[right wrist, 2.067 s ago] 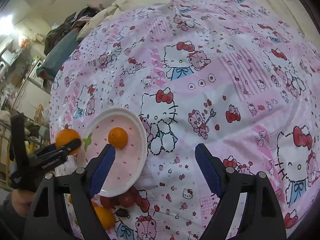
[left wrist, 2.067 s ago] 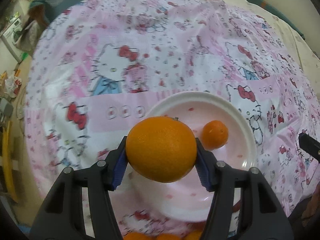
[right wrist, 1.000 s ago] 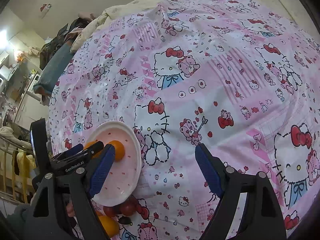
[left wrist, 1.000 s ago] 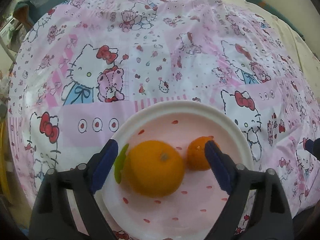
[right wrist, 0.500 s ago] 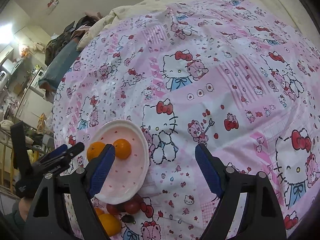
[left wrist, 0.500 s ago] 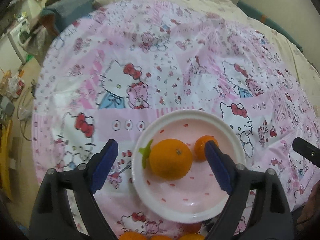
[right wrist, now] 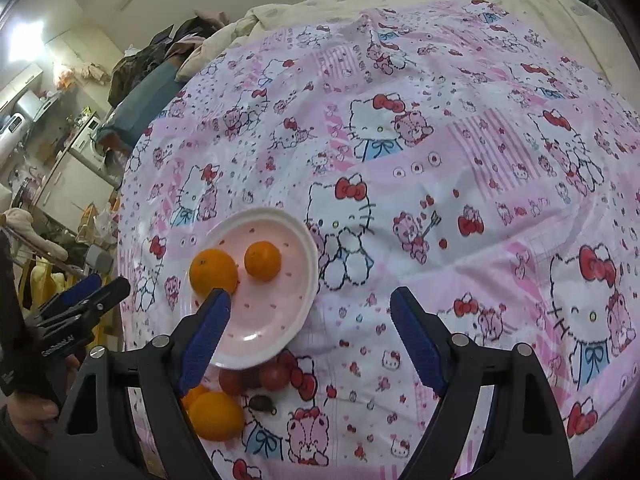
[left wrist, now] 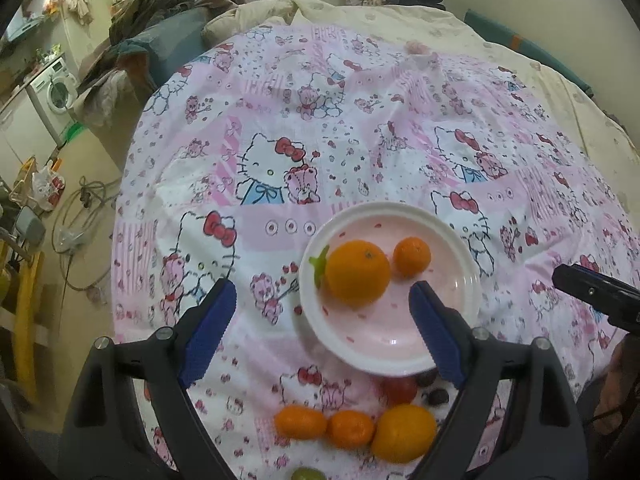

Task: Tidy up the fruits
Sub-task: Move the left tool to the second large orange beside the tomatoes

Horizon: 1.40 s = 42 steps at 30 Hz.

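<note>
Fruits: large orange [left wrist: 357, 278], round, dimpled, bright, on the left part of the pink plate [left wrist: 460, 248], touching a green leaf print at the plate's rim. Small mandarin [left wrist: 412, 257] just beside it, also on the plate. Near the plate's closer edge, on the Hello Kitty bedsheet [left wrist: 280, 128]: yellowish orange [left wrist: 404, 433], two small mandarins [left wrist: 326, 426] in a row, red cherry tomatoes [right wrist: 256, 376], dark berries [left wrist: 434, 390]. Left gripper [left wrist: 322, 334] above the sheet near the plate, blue fingers [left wrist: 208, 330] spread wide, grasping nothing. Right gripper [right wrist: 308, 338] likewise spread, empty, right of the plate.
</note>
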Each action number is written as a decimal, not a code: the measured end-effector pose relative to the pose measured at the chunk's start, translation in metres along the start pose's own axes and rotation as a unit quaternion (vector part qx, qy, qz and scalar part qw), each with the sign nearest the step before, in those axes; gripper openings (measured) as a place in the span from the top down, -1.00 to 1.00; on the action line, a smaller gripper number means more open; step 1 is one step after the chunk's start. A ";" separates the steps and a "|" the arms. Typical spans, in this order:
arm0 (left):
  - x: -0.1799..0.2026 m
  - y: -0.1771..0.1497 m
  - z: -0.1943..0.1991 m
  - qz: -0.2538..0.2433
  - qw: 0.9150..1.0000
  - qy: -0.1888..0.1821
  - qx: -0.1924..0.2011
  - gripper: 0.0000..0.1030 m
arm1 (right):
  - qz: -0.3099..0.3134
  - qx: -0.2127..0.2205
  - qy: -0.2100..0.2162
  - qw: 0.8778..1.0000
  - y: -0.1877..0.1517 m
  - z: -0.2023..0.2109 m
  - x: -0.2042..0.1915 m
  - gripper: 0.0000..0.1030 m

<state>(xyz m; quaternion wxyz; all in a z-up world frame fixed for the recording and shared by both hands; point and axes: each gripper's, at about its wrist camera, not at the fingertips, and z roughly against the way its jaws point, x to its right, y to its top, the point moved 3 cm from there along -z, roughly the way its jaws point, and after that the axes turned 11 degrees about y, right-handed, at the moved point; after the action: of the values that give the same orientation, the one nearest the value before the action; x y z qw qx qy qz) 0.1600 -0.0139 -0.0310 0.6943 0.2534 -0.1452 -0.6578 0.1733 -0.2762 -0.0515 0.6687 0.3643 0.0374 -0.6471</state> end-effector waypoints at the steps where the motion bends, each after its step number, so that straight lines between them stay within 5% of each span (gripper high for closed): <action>1: -0.001 -0.003 0.002 0.000 1.000 -0.003 0.000 -0.67 | -0.001 -0.001 0.001 1.000 -0.004 0.001 -0.001 -0.64; 20: -0.020 -0.030 0.005 0.039 0.999 -0.005 -0.009 -0.67 | 0.018 -0.010 -0.013 1.000 -0.034 -0.010 -0.016 -0.64; 30: -0.018 -0.047 -0.015 0.024 0.998 -0.016 -0.063 -0.67 | 0.008 -0.006 -0.013 1.000 -0.032 -0.009 -0.014 -0.64; 35: 0.010 -0.078 -0.032 -0.023 0.986 -0.078 -0.148 -0.64 | -0.011 -0.007 -0.017 1.000 -0.030 -0.009 -0.006 -0.64; 42: 0.070 -0.104 -0.021 -0.155 0.974 -0.092 -0.140 -0.58 | -0.026 -0.006 -0.016 1.000 -0.030 -0.007 0.001 -0.64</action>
<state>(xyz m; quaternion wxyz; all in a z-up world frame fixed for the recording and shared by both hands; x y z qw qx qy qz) 0.0901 -0.0802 -0.1144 0.5963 0.1115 -0.0744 -0.7915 0.1498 -0.2701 -0.0702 0.6542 0.3486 0.0396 -0.6700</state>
